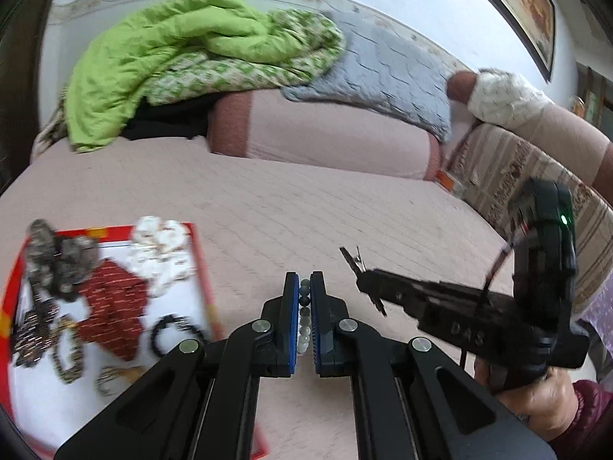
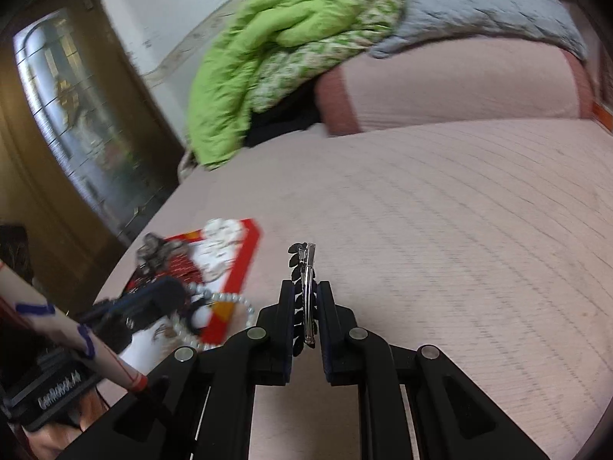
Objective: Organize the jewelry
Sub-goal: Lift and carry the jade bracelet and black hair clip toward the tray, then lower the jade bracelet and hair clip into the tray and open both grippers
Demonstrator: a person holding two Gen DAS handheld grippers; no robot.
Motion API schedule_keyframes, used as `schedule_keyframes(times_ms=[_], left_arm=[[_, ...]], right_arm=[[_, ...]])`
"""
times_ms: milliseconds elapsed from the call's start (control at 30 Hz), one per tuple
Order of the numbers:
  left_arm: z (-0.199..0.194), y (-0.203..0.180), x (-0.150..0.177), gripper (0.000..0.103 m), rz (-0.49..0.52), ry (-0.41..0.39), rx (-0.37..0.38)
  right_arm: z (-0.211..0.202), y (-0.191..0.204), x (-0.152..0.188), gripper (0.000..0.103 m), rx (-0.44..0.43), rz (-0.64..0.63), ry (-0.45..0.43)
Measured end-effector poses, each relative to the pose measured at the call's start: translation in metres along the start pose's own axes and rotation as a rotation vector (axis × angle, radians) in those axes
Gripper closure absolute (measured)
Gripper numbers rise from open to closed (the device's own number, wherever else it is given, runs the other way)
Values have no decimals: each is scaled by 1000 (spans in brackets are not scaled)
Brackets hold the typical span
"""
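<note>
Pinched between the blue pads of the left gripper [image 1: 304, 316] is a bead bracelet [image 1: 304, 320], pale beads nearest the camera and darker ones toward the fingertips; the right wrist view shows its loop hanging over the tray's near right corner. The right gripper [image 2: 305, 312] is likewise closed, its fingers nipping a black leaf-shaped hair clip [image 2: 304, 291] with a silver clasp, held above the bare pink bed [image 2: 440, 230], well right of the tray.

The red-rimmed tray [image 1: 203, 264] lies at the bed's left edge. It already carries a heap: a white scrunchie [image 1: 159, 247] at its far right corner, a grey scrunchie [image 1: 61, 264] at the far left, a red cloth [image 1: 111, 306] in the middle, a black bracelet [image 1: 176, 335] near the right rim, and chains [image 1: 42, 329] along the left side, too blurred to sort apart.

My judgement: the task is well advanced. No loose jewelry shows on the bed outside the tray, so the two held pieces look like what is left to place. Whether the tray's contents still need arranging I cannot tell.
</note>
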State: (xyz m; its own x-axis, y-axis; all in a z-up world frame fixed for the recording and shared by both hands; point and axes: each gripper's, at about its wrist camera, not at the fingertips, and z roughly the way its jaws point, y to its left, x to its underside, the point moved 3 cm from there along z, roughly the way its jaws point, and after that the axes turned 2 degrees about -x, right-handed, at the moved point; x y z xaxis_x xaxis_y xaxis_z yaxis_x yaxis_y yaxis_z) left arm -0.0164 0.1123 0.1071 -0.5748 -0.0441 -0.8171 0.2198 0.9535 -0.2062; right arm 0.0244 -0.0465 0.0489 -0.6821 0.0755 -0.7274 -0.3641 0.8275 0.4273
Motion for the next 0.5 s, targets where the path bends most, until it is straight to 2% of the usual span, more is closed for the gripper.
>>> schedule_keyframes(times_ms=[167, 500], left_arm=[[-31, 50, 8, 98, -70, -16, -72], [-67, 139, 48, 98, -196, 21, -217]], right_arm=[[13, 49, 14, 91, -80, -93, 22], [44, 127, 43, 91, -217, -209, 110]])
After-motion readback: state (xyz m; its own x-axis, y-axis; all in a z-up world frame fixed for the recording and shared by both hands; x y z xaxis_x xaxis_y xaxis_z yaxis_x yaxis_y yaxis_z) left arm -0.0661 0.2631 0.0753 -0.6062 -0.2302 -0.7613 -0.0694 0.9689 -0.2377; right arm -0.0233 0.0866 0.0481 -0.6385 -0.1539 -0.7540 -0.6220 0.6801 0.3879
